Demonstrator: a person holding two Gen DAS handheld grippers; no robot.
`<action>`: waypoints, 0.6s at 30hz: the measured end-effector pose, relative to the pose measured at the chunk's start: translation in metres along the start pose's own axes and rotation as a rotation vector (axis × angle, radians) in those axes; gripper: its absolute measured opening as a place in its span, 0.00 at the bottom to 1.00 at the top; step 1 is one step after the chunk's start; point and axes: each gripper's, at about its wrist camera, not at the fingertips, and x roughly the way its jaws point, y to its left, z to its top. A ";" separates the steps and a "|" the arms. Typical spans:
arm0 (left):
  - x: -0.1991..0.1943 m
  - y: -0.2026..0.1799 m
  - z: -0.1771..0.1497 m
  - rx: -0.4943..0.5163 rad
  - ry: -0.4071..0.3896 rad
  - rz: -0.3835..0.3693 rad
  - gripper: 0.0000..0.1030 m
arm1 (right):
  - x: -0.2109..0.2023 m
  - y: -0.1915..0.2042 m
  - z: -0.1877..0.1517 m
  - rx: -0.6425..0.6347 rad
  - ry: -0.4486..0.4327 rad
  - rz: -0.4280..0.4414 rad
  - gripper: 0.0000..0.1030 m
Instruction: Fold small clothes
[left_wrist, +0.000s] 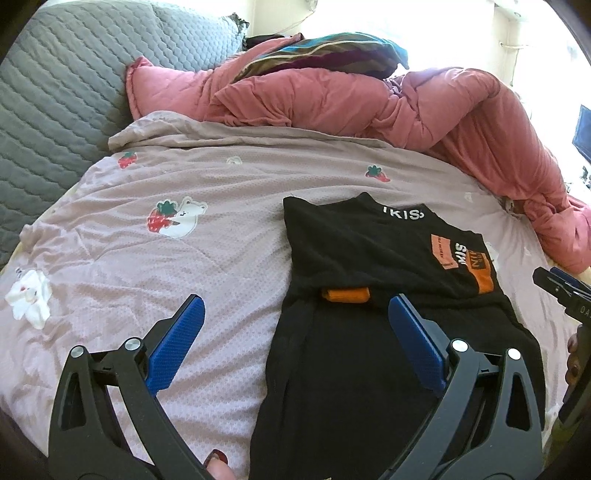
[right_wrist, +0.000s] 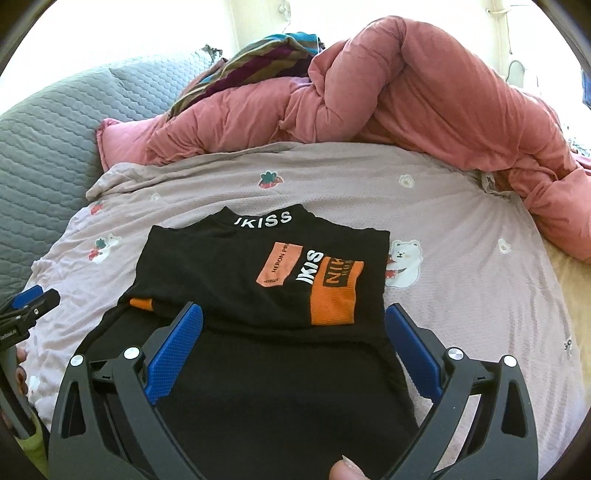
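Note:
A black top (left_wrist: 369, 251) (right_wrist: 266, 273) with orange patches and white lettering lies partly folded on the pale pink bedspread (left_wrist: 184, 258) (right_wrist: 461, 258). Its sides are turned in, and an orange cuff (left_wrist: 345, 295) (right_wrist: 142, 303) peeks out near the middle. My left gripper (left_wrist: 295, 314) hovers open over the garment's left edge, with its right finger above the black cloth and its left finger above the bedspread. My right gripper (right_wrist: 293, 321) hangs open over the lower half of the top, nothing between its blue pads (right_wrist: 175, 350). Each gripper shows at the edge of the other's view.
A bunched pink duvet (left_wrist: 406, 107) (right_wrist: 406, 99) lies across the back of the bed, with a striped cloth (left_wrist: 325, 55) (right_wrist: 258, 59) on it. A grey quilted cover (left_wrist: 55, 92) (right_wrist: 48, 129) fills the left. A small white cloth (left_wrist: 29, 297) lies at the left edge.

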 end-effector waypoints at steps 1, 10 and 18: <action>-0.002 0.000 0.000 0.000 -0.002 0.004 0.91 | -0.003 -0.001 -0.001 -0.001 -0.004 0.001 0.96; -0.023 0.011 -0.005 -0.019 -0.016 0.040 0.91 | -0.026 -0.006 -0.006 -0.023 -0.024 0.010 0.96; -0.030 0.022 -0.017 -0.026 0.028 0.038 0.91 | -0.039 -0.009 -0.024 -0.033 -0.012 0.021 0.96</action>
